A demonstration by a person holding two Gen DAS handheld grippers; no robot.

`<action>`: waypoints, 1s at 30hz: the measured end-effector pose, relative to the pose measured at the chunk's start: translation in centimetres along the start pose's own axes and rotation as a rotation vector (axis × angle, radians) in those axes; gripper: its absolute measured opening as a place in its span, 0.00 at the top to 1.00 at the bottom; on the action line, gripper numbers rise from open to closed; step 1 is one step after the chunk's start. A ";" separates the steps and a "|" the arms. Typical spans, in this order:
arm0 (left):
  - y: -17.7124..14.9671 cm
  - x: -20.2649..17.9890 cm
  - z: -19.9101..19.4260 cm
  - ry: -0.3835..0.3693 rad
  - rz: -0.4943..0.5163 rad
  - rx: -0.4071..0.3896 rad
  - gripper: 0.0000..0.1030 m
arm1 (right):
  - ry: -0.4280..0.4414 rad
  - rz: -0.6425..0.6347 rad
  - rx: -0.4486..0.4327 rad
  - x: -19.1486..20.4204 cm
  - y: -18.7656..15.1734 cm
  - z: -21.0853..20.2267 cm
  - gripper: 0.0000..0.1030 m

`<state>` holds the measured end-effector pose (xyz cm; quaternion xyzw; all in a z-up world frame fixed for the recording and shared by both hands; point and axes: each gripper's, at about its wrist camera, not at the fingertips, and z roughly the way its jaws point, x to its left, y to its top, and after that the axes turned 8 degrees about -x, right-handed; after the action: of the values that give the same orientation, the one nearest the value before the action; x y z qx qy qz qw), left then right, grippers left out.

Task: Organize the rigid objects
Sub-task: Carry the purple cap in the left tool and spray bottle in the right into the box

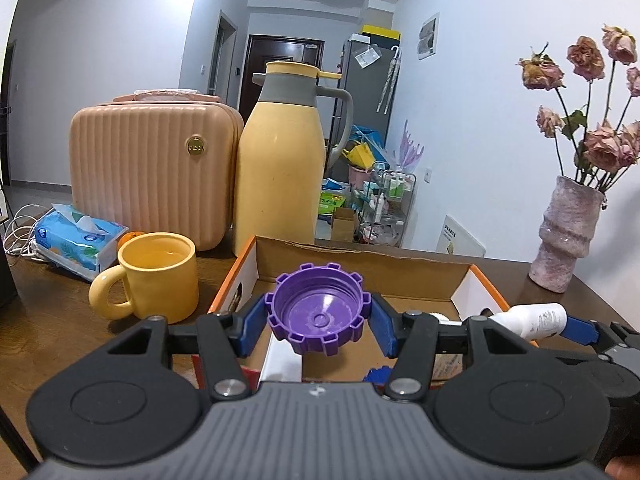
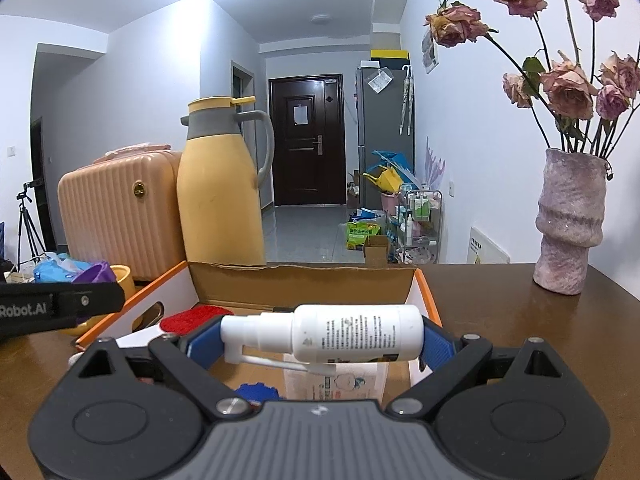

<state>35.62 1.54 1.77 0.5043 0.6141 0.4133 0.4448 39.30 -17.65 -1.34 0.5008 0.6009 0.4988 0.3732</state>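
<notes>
My left gripper [image 1: 319, 322] is shut on a purple ridged cap [image 1: 318, 310], hollow side facing the camera, held over the near part of an open cardboard box [image 1: 360, 266]. My right gripper [image 2: 316, 338] is shut on a white spray bottle [image 2: 332, 334] lying crosswise, nozzle to the left, also above that cardboard box [image 2: 304, 280]. The white spray bottle [image 1: 532, 320] shows at the right edge of the left wrist view. A red item [image 2: 192, 318], a blue ridged piece [image 2: 256, 392] and a printed packet [image 2: 332, 382] lie inside the box.
A yellow mug [image 1: 154, 276], a tissue pack [image 1: 76, 240], a peach case [image 1: 152, 176] and a yellow jug [image 1: 280, 160] stand left of and behind the box. A pink vase of dried roses [image 2: 568, 220] stands on the brown table [image 2: 500, 320] to the right.
</notes>
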 end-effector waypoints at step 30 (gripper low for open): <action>0.2 0.4 7.0 0.062 0.014 0.060 0.46 | -0.044 0.007 0.095 -0.8 0.8 8.6 0.06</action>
<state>42.40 2.41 0.06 0.5085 0.6362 0.4133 0.4073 47.75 -16.45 -2.56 0.5310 0.6137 0.4600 0.3605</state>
